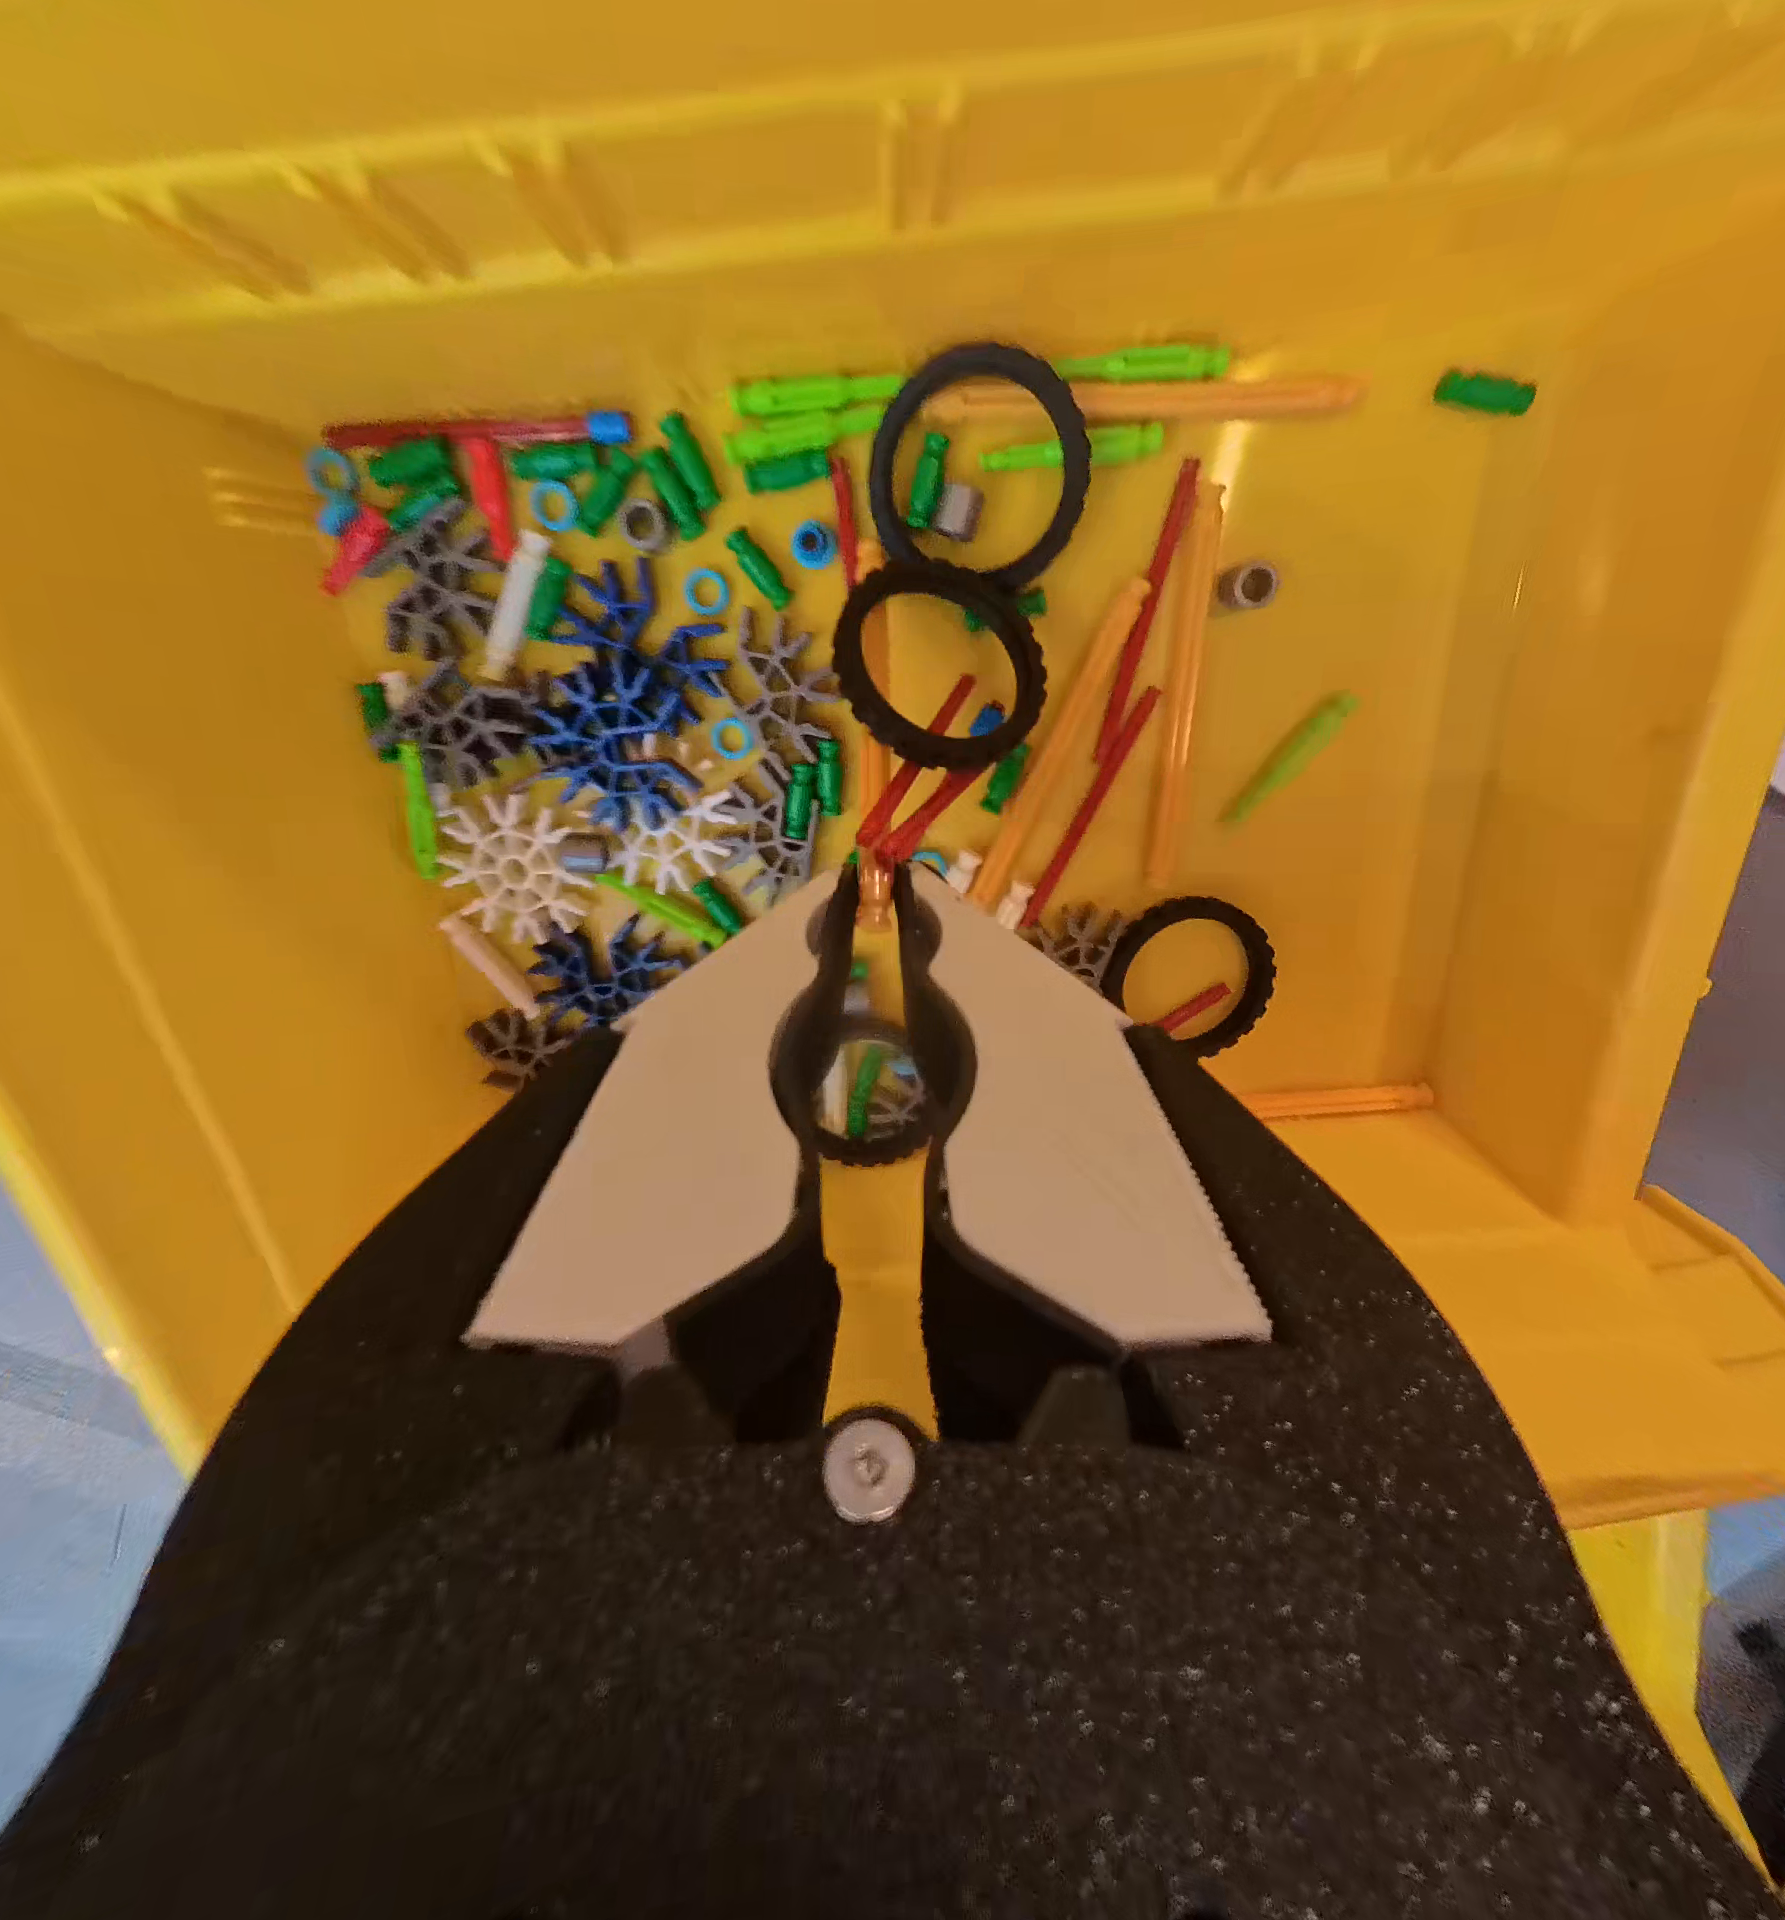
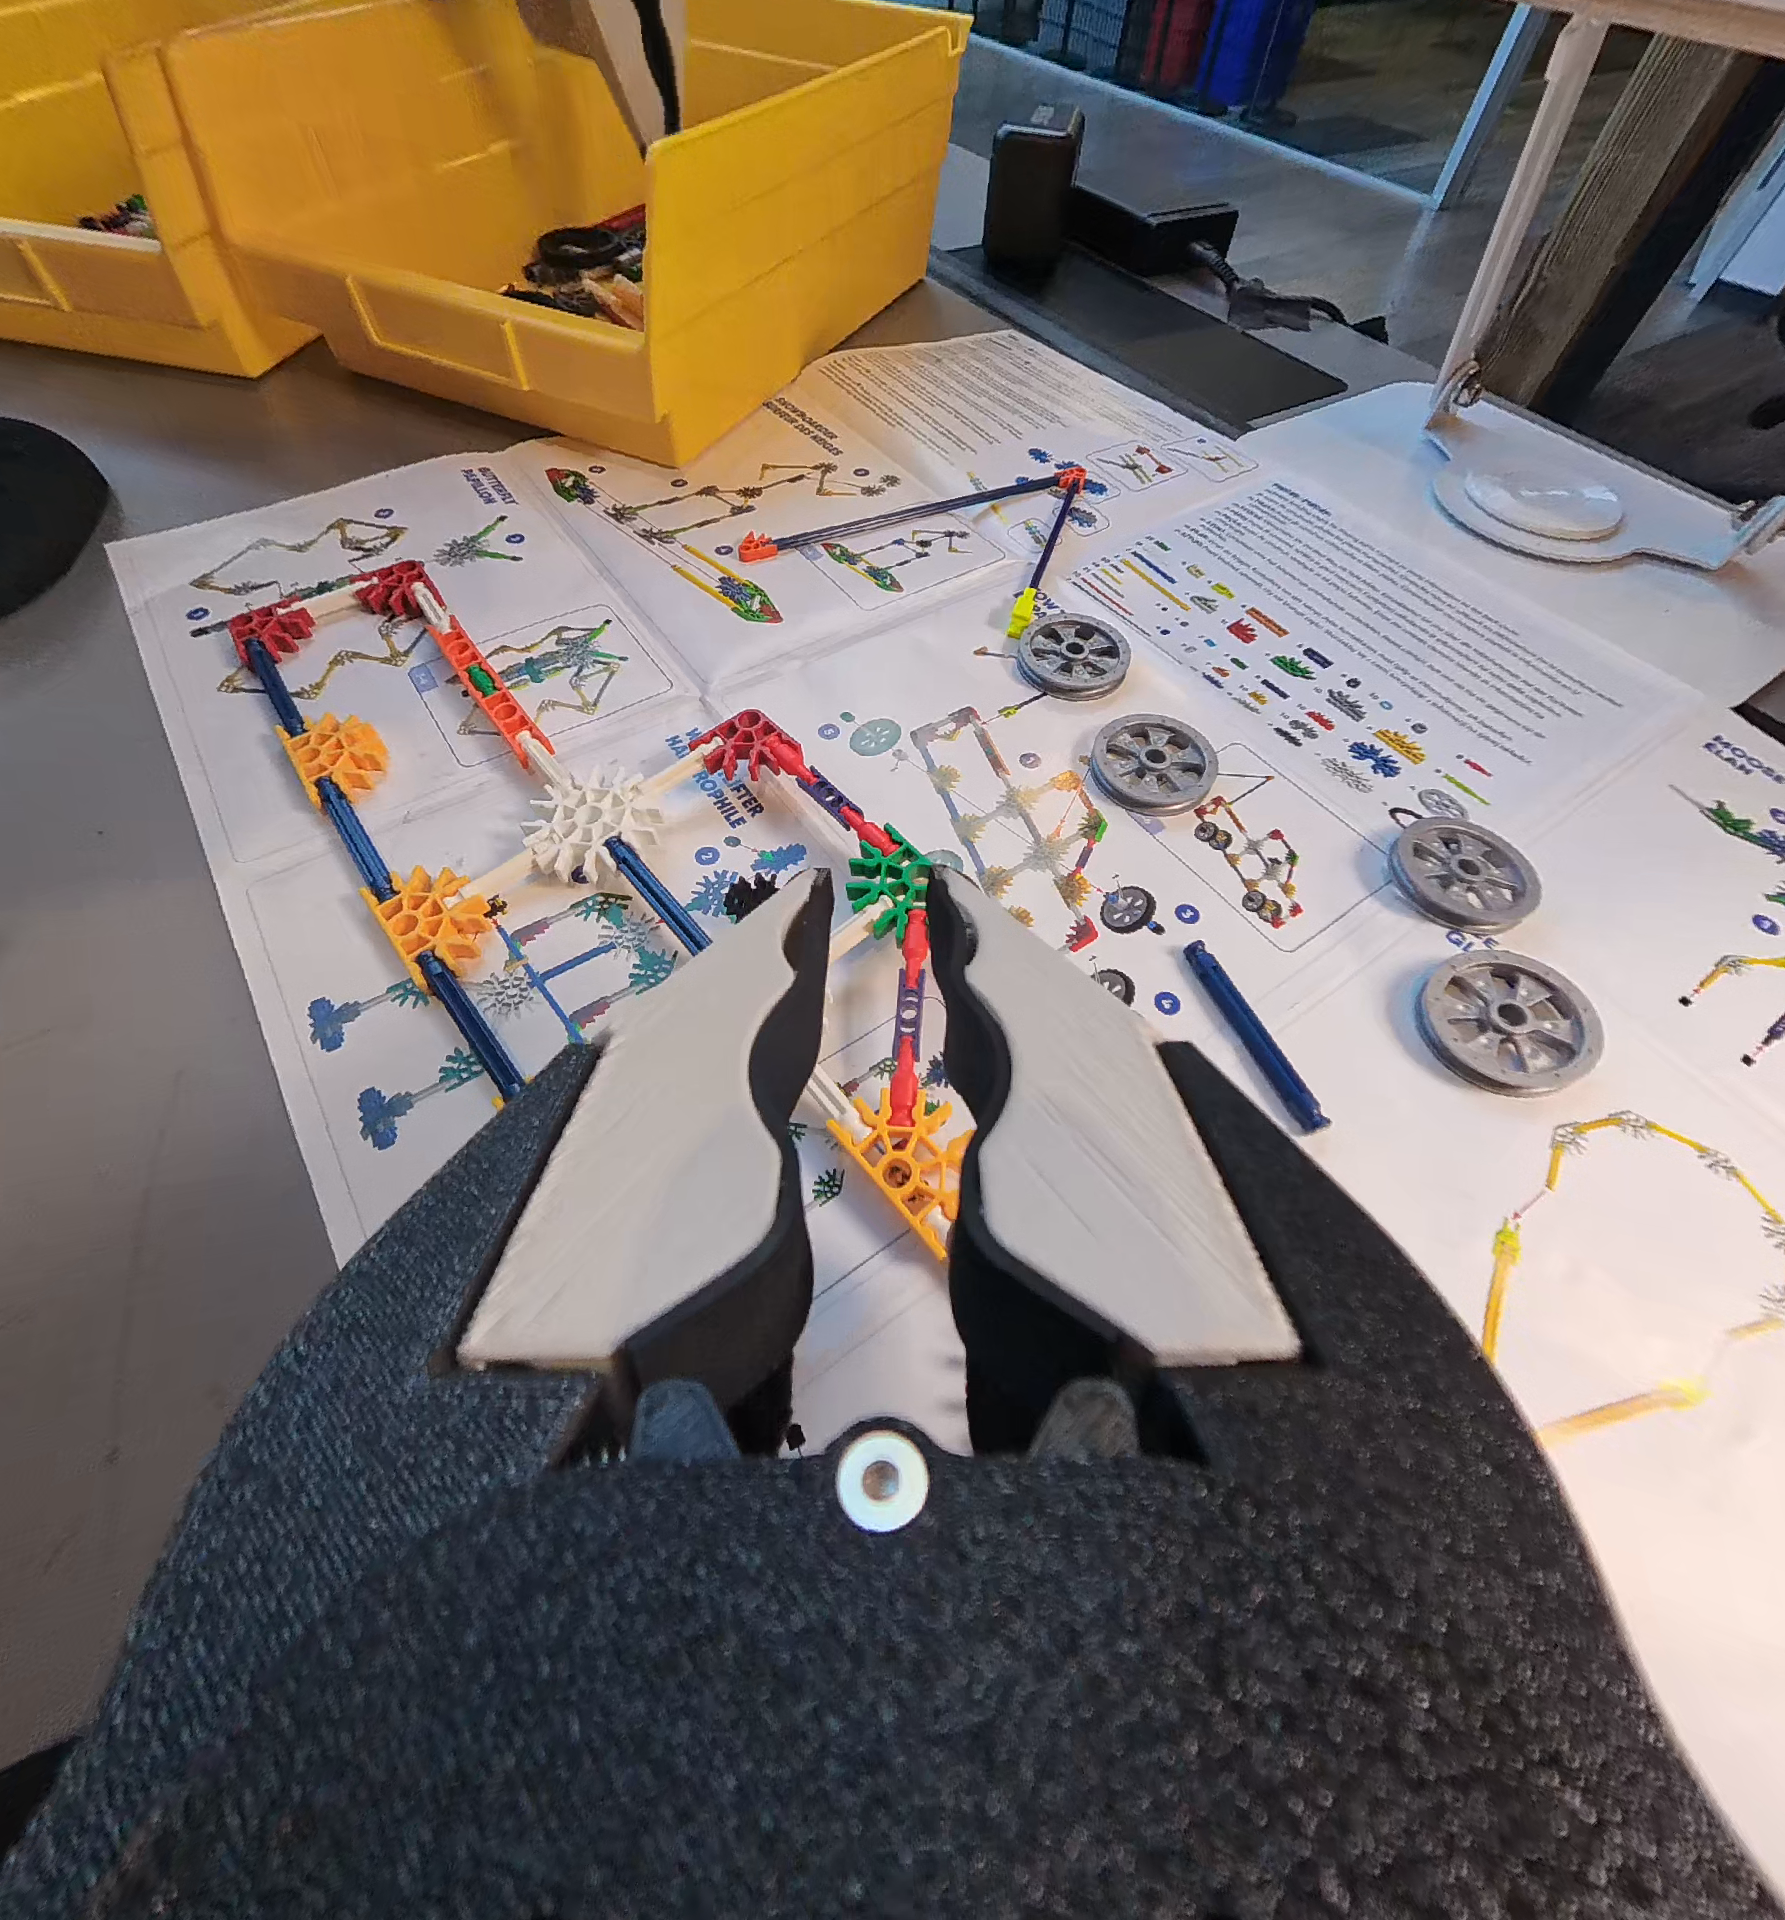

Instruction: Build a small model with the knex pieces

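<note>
- The left gripper (image 1: 875, 894) hangs over a yellow bin (image 1: 1490, 935), its fingers drawn nearly together on the end of a thin orange rod (image 1: 875, 902) held between the tips; a small black tyre (image 1: 872, 1091) sits in the round hollow farther back between the fingers.
- On the bin's floor, left of the tips, lie blue, grey and white snowflake-shaped connectors (image 1: 618, 717) among short green rods (image 1: 675, 478).
- Beyond the tips lie two larger black tyres (image 1: 979, 468), and to the right long orange and red rods (image 1: 1127, 717). Another tyre (image 1: 1194, 971) lies just right of the gripper.
- The right gripper (image 2: 872, 883) hovers low over a flat toy frame (image 2: 514, 821) of rods and connectors laid on a printed instruction sheet (image 2: 1387, 644) on the table. Its fingers stand apart and hold nothing.
- A green connector (image 2: 886, 873) of that frame sits right at the tips, against the right one; whether it touches I cannot tell. A red rod (image 2: 907, 1029) runs back between the fingers to an orange connector (image 2: 898, 1153).
- To the right, four grey wheels (image 2: 1464, 873) lie on the sheet, with a loose blue rod (image 2: 1252, 1034) near them.
- At the far left stand two yellow bins (image 2: 805, 270), the left gripper reaching into the nearer one.
</note>
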The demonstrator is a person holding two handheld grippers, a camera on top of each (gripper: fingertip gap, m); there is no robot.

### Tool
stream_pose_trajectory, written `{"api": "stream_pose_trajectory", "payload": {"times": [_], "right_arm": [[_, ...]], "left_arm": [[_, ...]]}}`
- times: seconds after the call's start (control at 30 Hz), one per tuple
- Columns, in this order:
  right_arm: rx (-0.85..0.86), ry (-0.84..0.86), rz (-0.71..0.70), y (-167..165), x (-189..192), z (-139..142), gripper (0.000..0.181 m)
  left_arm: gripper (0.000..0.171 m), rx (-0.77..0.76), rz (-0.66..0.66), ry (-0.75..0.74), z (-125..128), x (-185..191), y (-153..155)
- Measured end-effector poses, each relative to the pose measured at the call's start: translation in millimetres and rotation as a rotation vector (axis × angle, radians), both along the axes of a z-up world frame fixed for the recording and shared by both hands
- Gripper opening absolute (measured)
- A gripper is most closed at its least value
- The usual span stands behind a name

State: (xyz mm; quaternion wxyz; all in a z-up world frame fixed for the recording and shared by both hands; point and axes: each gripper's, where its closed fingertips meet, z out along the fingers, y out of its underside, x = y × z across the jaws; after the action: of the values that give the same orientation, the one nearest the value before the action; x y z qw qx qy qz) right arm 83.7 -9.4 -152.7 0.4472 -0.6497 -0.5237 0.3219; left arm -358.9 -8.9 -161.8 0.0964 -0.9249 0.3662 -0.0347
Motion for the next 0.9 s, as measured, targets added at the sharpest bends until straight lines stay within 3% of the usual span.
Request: {"api": "stream_pose_trajectory", "payload": {"times": [0.17,0.37,0.6,0.63,0.9], "right_arm": [[-0.002,-0.004,0.0,0,0,-1,0.018],[-0.003,-0.005,-0.005,1,0,-2,0.018],[-0.013,-0.013,-0.011,3,1,-6,0.018],[-0.014,-0.015,-0.01,3,0,-6,0.018],[-0.007,-0.014,-0.007,2,1,-5,0.017]], "left_arm": [[0.015,0.159,0.081,0.033,23,-23,26],[0.023,0.177,0.157,0.161,-2,-49,42],[0.029,0.044,0.131,0.091,-41,-36,41],[0.019,0.024,0.108,0.062,-41,-30,38],[0.02,-0.212,0.003,0.023,-36,-15,-10]]}}
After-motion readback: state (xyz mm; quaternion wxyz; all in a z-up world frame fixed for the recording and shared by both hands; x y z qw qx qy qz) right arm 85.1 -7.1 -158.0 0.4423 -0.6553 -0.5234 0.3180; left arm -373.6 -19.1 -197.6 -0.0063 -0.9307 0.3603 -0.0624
